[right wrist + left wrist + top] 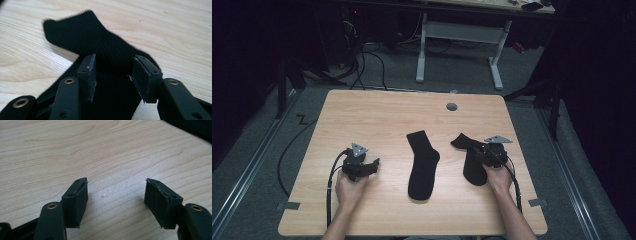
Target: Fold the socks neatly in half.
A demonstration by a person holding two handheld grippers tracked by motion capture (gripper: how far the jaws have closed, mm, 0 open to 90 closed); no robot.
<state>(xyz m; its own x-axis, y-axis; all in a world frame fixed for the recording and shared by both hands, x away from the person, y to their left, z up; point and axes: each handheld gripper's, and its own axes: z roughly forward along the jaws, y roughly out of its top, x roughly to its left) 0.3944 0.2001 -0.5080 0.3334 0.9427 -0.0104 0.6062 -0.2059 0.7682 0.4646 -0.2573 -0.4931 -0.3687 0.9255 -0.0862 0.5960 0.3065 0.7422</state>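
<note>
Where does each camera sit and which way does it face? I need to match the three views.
High view: above the person's side, looking forward and down on the table; forearms, both hands, two black socks.
Left gripper view: on the left gripper, along its open fingers at bare wood.
Right gripper view: on the right gripper, open over the right sock.
Shared: that sock shows from above and from the right gripper.
</note>
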